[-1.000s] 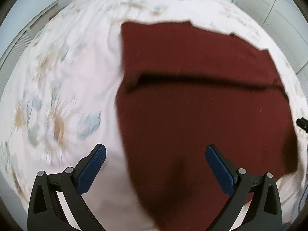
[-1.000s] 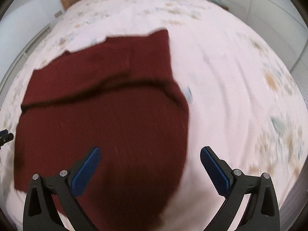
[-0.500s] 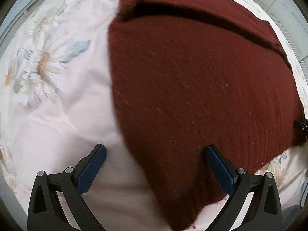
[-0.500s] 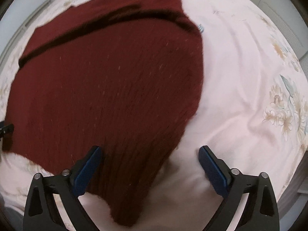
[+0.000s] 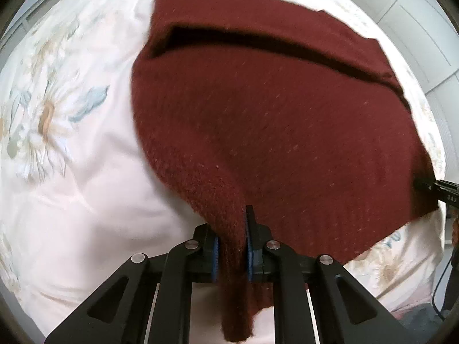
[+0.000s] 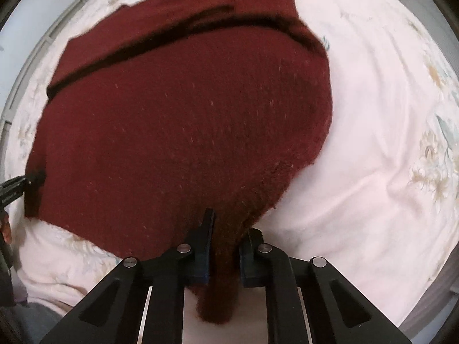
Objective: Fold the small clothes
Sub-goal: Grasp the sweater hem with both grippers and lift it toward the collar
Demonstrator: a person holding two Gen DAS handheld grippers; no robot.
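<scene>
A dark red knitted garment (image 5: 287, 132) lies spread on the bed, with a folded-over band across its far part. It also fills the right wrist view (image 6: 183, 132). My left gripper (image 5: 231, 229) is shut on the garment's near left corner, which hangs bunched between the blue pads. My right gripper (image 6: 225, 235) is shut on the near right corner in the same way. The tip of the right gripper shows at the right edge of the left wrist view (image 5: 439, 190), and the left gripper's tip at the left edge of the right wrist view (image 6: 14, 189).
The bed has a pale pink sheet with a flower print (image 5: 57, 120), also seen in the right wrist view (image 6: 387, 132). White cupboard doors (image 5: 424, 14) stand at the far right. A wall panel (image 6: 43, 40) runs along the bed's left side.
Both grippers moved down to the garment's near edge and closed on its two near corners. They were open half a second ago.
</scene>
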